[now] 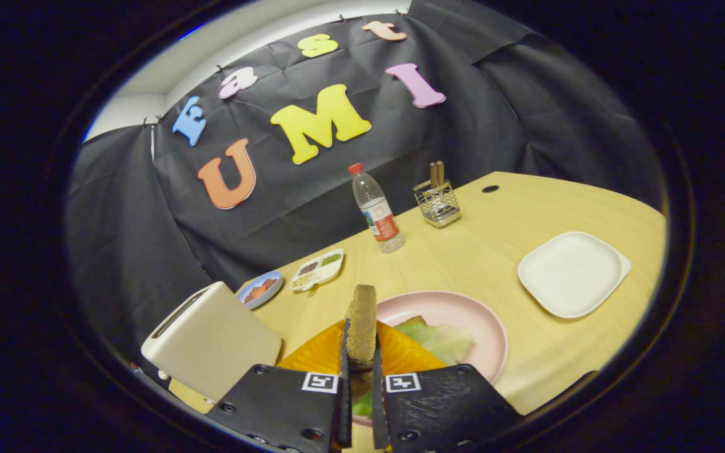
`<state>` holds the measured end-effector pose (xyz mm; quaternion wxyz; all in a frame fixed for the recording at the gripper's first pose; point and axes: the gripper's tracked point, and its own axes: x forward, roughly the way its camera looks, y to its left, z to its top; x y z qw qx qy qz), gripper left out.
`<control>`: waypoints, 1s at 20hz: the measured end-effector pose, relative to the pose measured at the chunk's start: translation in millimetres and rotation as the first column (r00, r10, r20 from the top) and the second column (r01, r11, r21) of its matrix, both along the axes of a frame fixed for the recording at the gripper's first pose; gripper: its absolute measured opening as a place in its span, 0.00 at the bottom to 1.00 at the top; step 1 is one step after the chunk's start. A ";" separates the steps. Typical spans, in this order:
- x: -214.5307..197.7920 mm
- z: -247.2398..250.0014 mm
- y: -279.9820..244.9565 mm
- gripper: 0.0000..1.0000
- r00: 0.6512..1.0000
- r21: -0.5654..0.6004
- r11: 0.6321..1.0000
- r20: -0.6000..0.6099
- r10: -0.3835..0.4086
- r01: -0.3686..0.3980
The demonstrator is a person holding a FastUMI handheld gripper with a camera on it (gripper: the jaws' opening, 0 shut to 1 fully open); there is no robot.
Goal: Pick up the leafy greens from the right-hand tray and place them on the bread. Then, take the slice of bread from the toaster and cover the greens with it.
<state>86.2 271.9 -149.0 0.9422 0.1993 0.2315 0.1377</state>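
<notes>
My gripper (360, 343) is shut on a slice of brown bread (362, 324), held on edge between the two fingers. Right under and beyond it lies a pink plate (463, 311) with an orange-yellow slice (400, 352) and pale leafy greens (441, 340) on top. The cream toaster (211, 343) stands just left of the fingers, its slot facing up. A white square tray (573, 272) lies bare to the right of the plate.
Further back on the wooden table (494, 251) stand a water bottle (376, 211) and a wire holder with sticks (438, 201). A small blue dish (260, 289) and a divided white dish (318, 269) sit behind the toaster.
</notes>
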 end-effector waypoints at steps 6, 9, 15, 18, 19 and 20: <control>6.3 -18.2 -17.0 0.34 0.999 -0.038 0.999 -0.039 0.009 -0.011; 6.5 -22.3 -25.5 0.45 0.998 -0.044 0.999 -0.059 -0.001 -0.001; 11.8 -20.7 -48.7 0.61 0.996 -0.055 0.998 -0.074 -0.040 0.036; 15.3 -2.5 -62.9 0.69 0.998 -0.067 0.997 -0.035 -0.051 0.048; 14.2 3.1 -69.2 0.73 0.998 -0.085 0.995 -0.014 -0.062 0.060; 13.6 11.3 -76.0 0.77 0.998 -0.108 0.992 0.011 -0.070 0.070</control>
